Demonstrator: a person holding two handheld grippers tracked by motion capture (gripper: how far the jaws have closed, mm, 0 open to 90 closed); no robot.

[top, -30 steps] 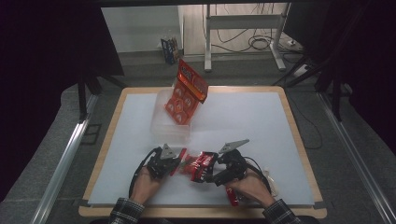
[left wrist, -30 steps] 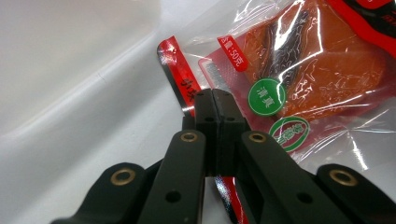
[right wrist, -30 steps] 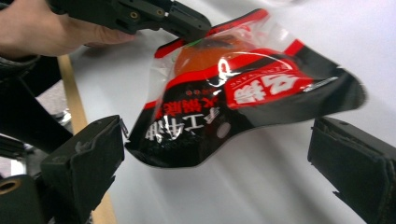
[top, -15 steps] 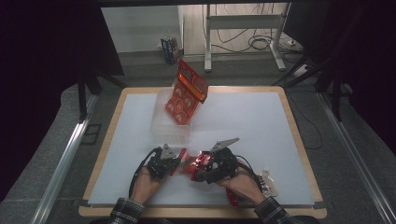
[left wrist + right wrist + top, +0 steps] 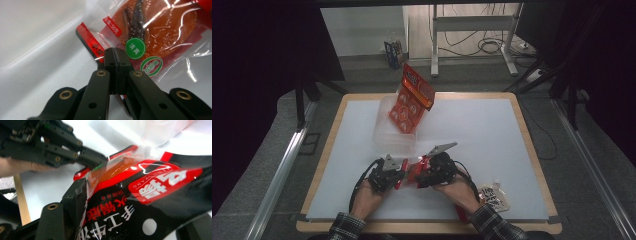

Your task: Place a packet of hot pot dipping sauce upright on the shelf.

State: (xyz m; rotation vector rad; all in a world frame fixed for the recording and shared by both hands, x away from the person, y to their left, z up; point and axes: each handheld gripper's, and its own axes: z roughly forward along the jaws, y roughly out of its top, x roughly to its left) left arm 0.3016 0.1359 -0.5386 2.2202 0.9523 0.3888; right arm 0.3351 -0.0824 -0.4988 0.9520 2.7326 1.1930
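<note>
My right gripper (image 5: 419, 169) has slid leftward; both it and my left gripper (image 5: 401, 171) clamp the glossy red-and-black plastic sauce packet (image 5: 155, 32) (near the desk's (image 5: 492, 125) front edge).

Small packet (image 5: 495, 196) print perhaps illegible

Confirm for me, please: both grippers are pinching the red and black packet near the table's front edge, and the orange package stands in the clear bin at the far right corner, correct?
Not quite. The orange package stands in the clear bin left of centre toward the far edge, not at the far right corner; the high view shows it. The left gripper and right gripper do both pinch the red and black packet.
</note>
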